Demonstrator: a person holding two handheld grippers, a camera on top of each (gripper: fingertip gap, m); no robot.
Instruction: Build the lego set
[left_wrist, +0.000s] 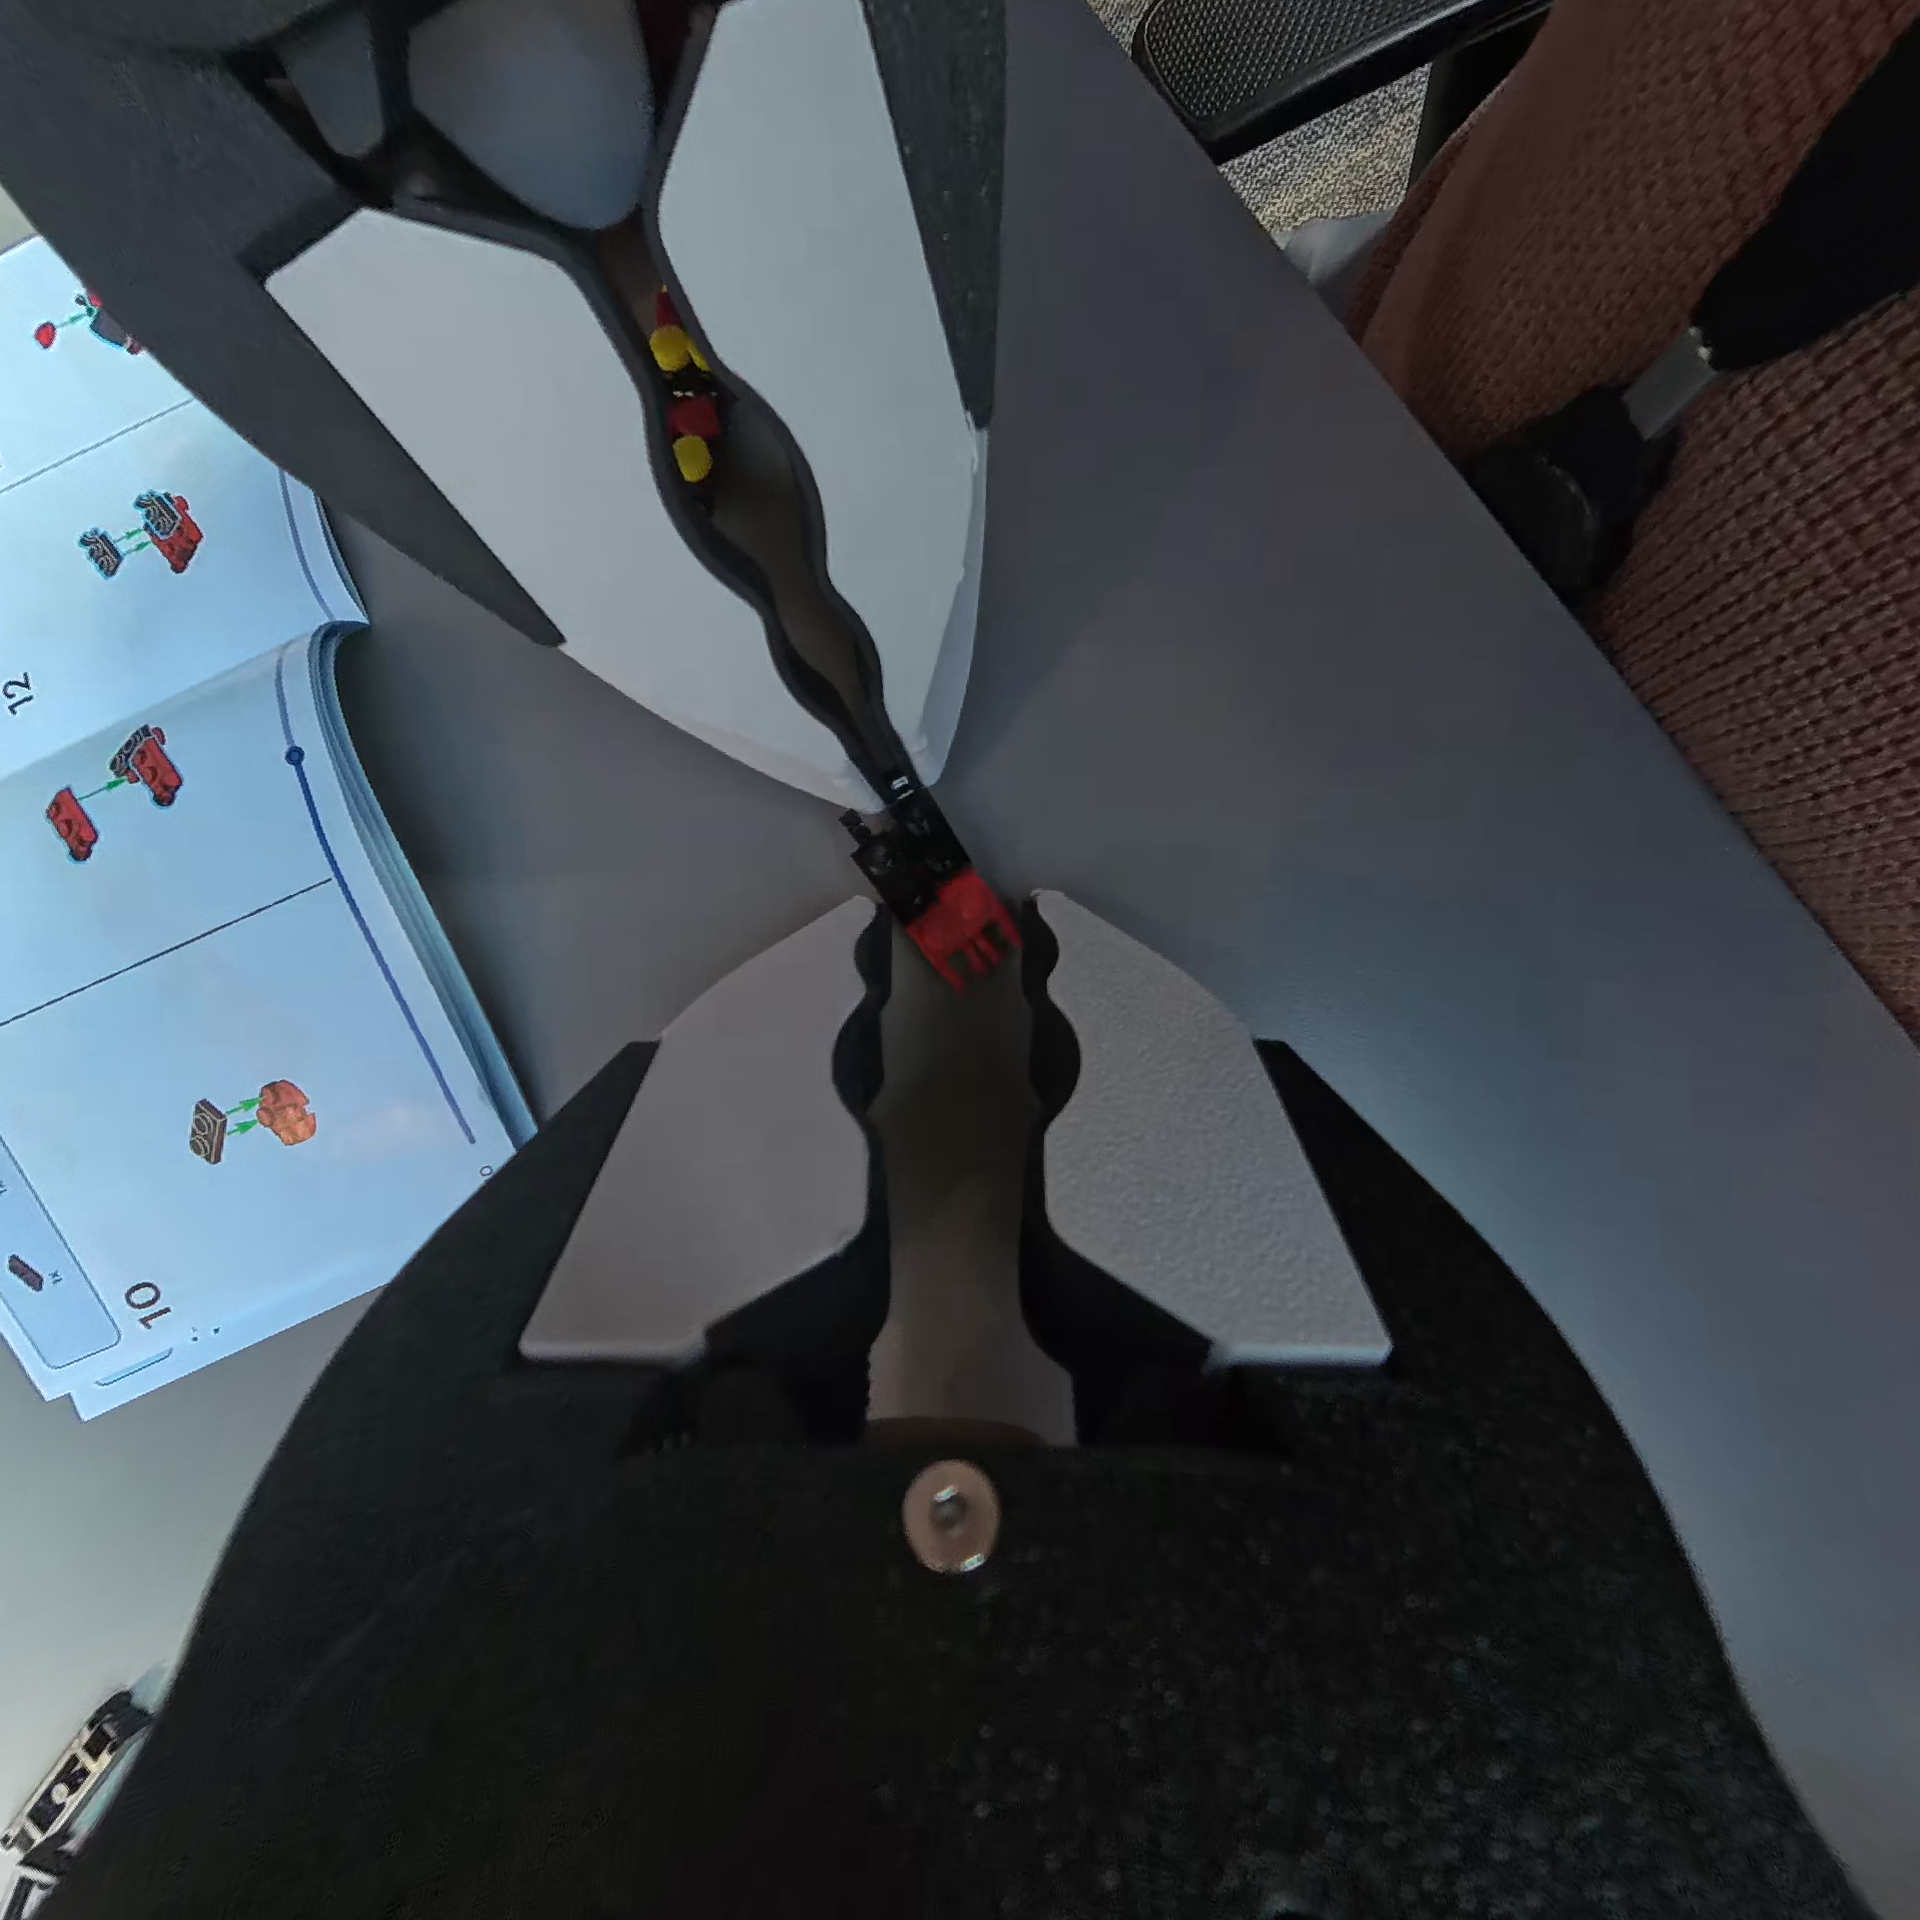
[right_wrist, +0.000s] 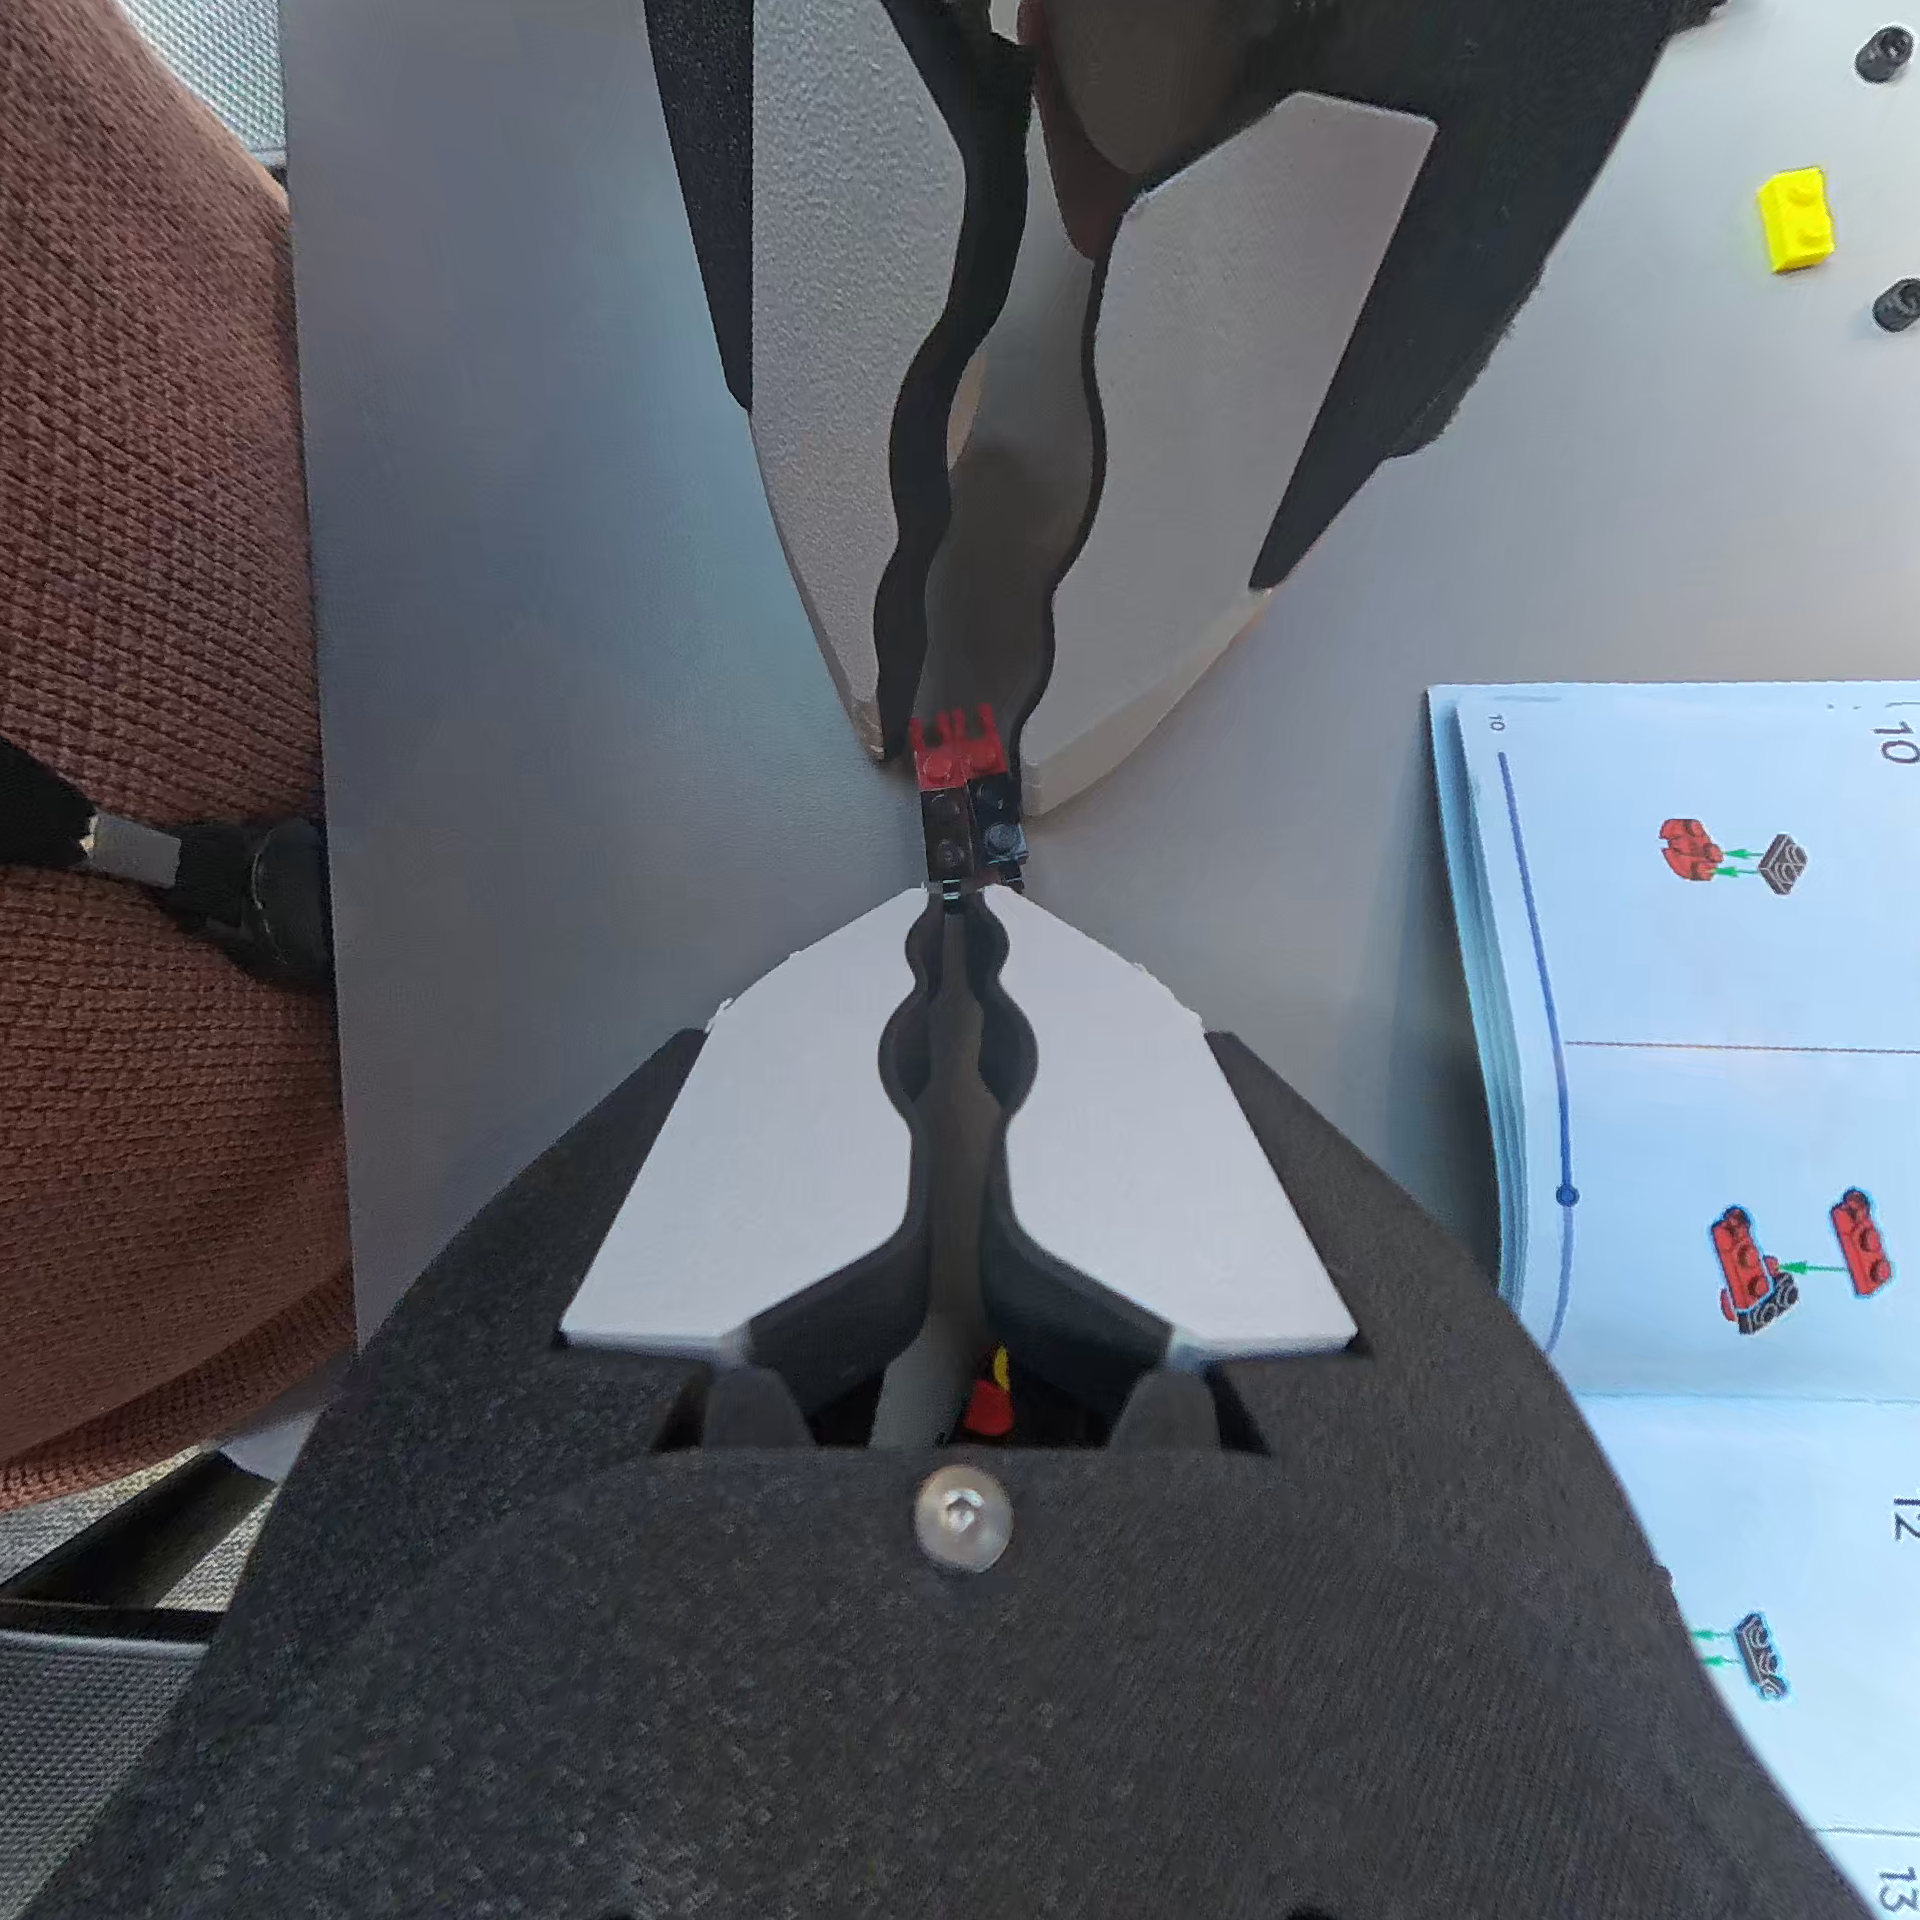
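A small lego assembly (left_wrist: 930, 883) hangs above the grey table (left_wrist: 1351, 727), held between both grippers. It is a red clip plate (right_wrist: 951, 748) joined to black plates (right_wrist: 977, 831). My left gripper (left_wrist: 956, 920) has its jaws closed on the red end. My right gripper (right_wrist: 961, 899) is shut on the black end. In the left wrist view the right gripper (left_wrist: 894, 795) comes in from the top. In the right wrist view the left gripper (right_wrist: 961, 753) comes in from the top. The two point tip to tip.
An open instruction booklet (left_wrist: 208, 831) lies on the table, also in the right wrist view (right_wrist: 1714, 1039). A yellow brick (right_wrist: 1794, 220) and small black round parts (right_wrist: 1899, 304) lie beyond it. Yellow and red pieces (left_wrist: 681, 405) show through the right gripper's gap. A person's leg (right_wrist: 135, 623) is past the table edge. Left and right tips are no more than a few centimetres apart.
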